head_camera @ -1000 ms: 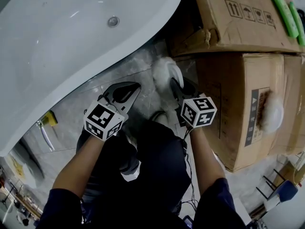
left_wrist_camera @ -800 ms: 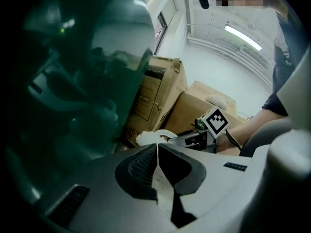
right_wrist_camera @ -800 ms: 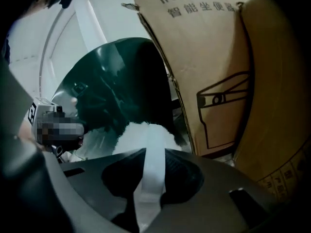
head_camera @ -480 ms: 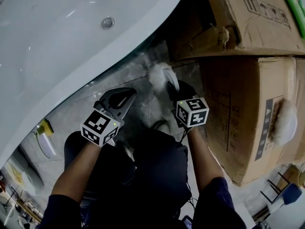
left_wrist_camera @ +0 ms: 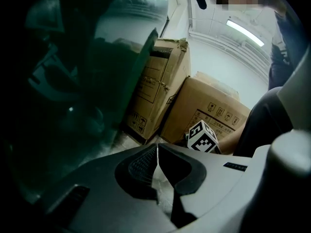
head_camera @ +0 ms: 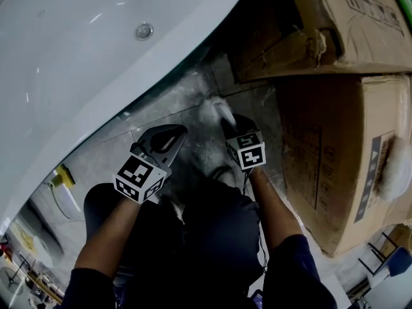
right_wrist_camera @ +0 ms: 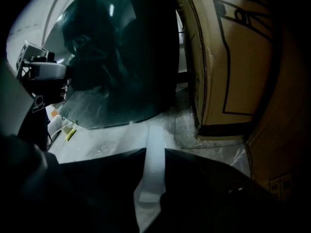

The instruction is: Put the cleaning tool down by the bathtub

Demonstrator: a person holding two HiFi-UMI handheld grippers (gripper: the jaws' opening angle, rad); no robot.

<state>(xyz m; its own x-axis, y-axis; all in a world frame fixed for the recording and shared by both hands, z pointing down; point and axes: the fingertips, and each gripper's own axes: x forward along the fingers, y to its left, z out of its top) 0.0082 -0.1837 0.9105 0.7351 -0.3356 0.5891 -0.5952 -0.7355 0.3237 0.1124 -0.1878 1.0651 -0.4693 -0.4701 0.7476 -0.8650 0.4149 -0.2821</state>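
My right gripper [head_camera: 226, 124] is pinched narrow on the flat, pale handle of the cleaning tool [head_camera: 211, 109]. The tool's fluffy white head is down near the grey marbled floor [head_camera: 148, 111], between the smooth white bathtub [head_camera: 96, 50] and the cardboard boxes [head_camera: 335, 140]. My left gripper [head_camera: 168, 134] is closed pad to pad on nothing, just beside it.
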